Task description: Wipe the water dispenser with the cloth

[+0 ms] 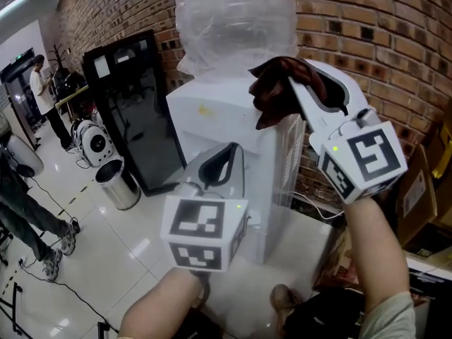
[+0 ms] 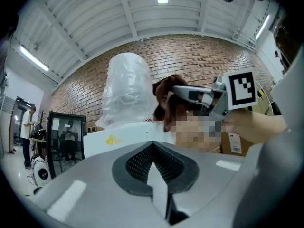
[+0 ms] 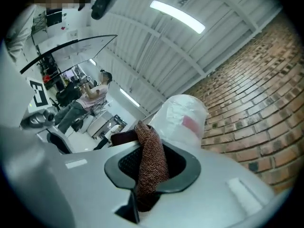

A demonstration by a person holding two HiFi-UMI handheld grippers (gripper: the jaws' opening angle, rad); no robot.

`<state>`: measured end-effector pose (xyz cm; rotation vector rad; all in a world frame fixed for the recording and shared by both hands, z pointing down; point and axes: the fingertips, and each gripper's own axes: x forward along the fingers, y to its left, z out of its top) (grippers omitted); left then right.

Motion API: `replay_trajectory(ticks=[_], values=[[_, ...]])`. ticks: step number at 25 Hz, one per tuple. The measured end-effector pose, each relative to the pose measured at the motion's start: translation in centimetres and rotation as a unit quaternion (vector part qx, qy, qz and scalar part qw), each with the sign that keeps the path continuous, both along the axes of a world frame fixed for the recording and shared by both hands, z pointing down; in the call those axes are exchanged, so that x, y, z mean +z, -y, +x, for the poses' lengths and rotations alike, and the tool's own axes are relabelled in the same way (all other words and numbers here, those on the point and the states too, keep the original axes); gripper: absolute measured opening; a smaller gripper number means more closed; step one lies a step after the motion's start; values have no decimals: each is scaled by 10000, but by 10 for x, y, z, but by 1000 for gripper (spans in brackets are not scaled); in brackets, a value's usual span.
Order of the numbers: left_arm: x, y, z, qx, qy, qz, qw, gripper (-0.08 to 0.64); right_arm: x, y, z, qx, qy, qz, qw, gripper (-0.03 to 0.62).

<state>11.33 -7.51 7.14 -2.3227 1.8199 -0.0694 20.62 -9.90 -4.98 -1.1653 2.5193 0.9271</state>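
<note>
The white water dispenser (image 1: pixel 233 147) stands against the brick wall, its bottle (image 1: pixel 233 20) wrapped in clear plastic on top. My right gripper (image 1: pixel 300 83) is raised beside the bottle's base and is shut on a dark reddish-brown cloth (image 1: pixel 277 89), which bunches out of its jaws over the dispenser's top edge. The cloth (image 3: pixel 149 163) fills the jaws in the right gripper view. My left gripper (image 1: pixel 222 162) sits lower, in front of the dispenser's front face, jaws together with nothing in them. The left gripper view shows the dispenser top (image 2: pixel 118 137), the bottle (image 2: pixel 126 91) and the cloth (image 2: pixel 166 101).
A black glass-fronted cabinet (image 1: pixel 134 111) stands left of the dispenser, with a steel bin (image 1: pixel 119 183) and a small white robot (image 1: pixel 95 143) before it. People (image 1: pixel 39 83) stand far left. Cardboard boxes (image 1: pixel 424 189) sit at the right. White tiled floor (image 1: pixel 134 246) lies below.
</note>
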Motion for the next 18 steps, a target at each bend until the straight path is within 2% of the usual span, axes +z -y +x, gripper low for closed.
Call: replay_trajectory(ticks=[5, 8, 14, 18], values=[[-25, 12, -1, -142, -119, 80, 9998, 0, 17, 55, -38, 58, -931, -404, 9948, 75], [-23, 19, 4, -113, -142, 9, 9998, 0, 37, 58, -42, 94, -1172, -445, 9921, 75], [21, 11, 22, -38, -169, -168, 9997, 0, 66, 29, -15, 38, -486, -424, 9979, 74], [75, 7, 18, -66, -313, -519, 9981, 0, 107, 20, -8, 143, -364, -621, 9973, 75]])
